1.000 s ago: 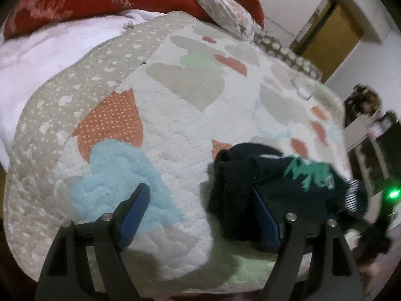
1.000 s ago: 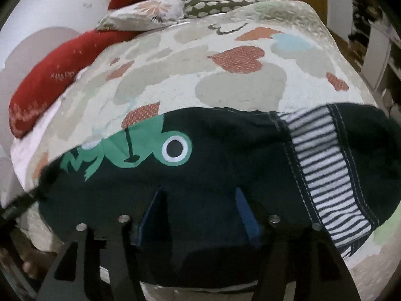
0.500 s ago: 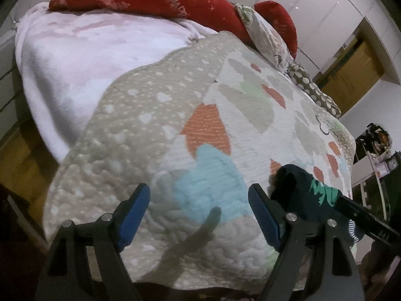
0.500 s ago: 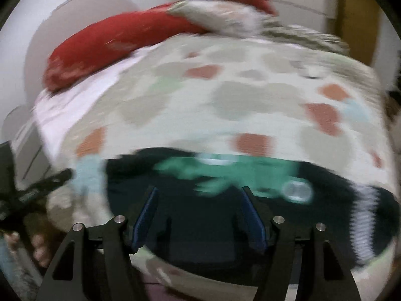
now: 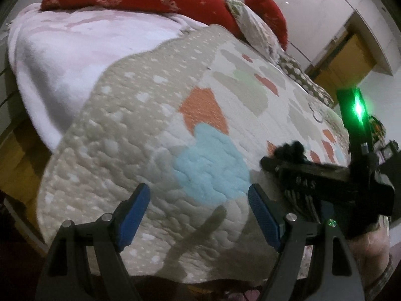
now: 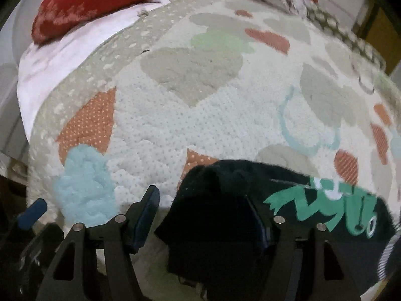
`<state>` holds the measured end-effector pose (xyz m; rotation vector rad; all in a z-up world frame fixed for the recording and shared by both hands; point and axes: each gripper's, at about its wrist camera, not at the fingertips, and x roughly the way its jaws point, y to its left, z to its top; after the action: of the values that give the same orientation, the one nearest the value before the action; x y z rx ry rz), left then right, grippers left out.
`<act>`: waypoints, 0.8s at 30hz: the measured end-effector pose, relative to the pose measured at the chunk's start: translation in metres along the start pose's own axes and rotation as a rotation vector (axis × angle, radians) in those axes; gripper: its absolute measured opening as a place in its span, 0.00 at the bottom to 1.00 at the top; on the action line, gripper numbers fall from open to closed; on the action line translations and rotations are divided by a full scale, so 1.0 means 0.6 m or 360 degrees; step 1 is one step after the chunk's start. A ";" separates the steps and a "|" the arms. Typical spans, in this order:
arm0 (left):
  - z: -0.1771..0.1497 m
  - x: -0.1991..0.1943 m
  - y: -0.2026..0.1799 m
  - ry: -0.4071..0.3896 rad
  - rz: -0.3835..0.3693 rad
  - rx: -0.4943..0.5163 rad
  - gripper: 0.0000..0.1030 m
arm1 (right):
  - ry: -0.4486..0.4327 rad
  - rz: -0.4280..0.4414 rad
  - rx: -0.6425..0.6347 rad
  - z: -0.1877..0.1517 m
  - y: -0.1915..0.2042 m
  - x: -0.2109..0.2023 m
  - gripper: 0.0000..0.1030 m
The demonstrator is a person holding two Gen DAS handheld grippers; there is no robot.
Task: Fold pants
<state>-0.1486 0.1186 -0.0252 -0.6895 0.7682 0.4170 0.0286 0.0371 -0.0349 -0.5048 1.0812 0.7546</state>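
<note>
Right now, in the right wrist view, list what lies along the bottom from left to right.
Left gripper's blue pad → light blue quilt patch → right gripper's left finger → black pants → green frog print → striped trim.

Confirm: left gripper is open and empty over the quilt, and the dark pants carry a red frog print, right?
Not quite. The frog print on the pants is green, as the right wrist view shows. The left gripper is open and empty over the quilt.

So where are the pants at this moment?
The pants lie bunched at the near edge of the quilt, low and right in the right wrist view, beside the orange patch. The open right gripper straddles their dark end.
</note>
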 end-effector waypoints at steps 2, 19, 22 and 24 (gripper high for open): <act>-0.007 0.005 -0.019 0.0009 -0.0031 0.0052 0.77 | -0.0035 -0.0052 -0.0003 -0.004 -0.009 -0.010 0.28; -0.017 0.085 -0.209 0.0208 -0.0192 0.0542 0.06 | -0.0132 0.0614 0.0485 -0.020 -0.144 -0.065 0.21; -0.008 0.084 -0.223 0.0228 -0.0220 0.0526 0.05 | -0.0192 0.0642 0.0546 -0.034 -0.168 -0.080 0.21; -0.008 0.080 -0.237 0.0228 -0.0231 0.0541 0.05 | -0.0240 0.0658 0.0579 -0.045 -0.186 -0.093 0.21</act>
<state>-0.0373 0.0194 -0.0051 -0.4545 0.8928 0.1000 0.0822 -0.0709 0.0068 0.0903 1.1623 0.9135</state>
